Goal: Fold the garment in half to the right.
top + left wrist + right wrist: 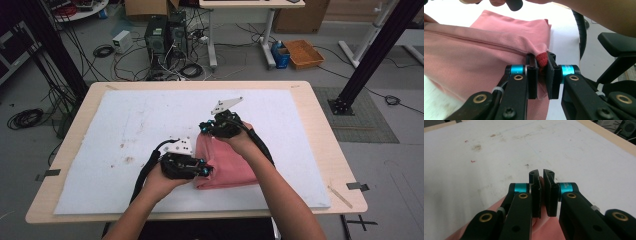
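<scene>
The pink cloth lies folded on the white mat, a little right of the middle and toward your side of the table. Its near edge rests flat on the mat, while its left and far edges are lifted between your two hands.

Your left gripper sits at the left edge of the cloth. In the left gripper view its jaws are nearly together, and they pinch a corner of the cloth, where a small darker red bunch of fabric stands up between the pads. From there a folded ridge of the cloth runs away to the left.

Your right gripper is at the far corner of the cloth, close to the left one but not touching it. In the right gripper view its jaws are also narrow, and a thin edge of pink fabric shows in the slit between them.

The mat has a few brown stains to the left of your left hand.
</scene>
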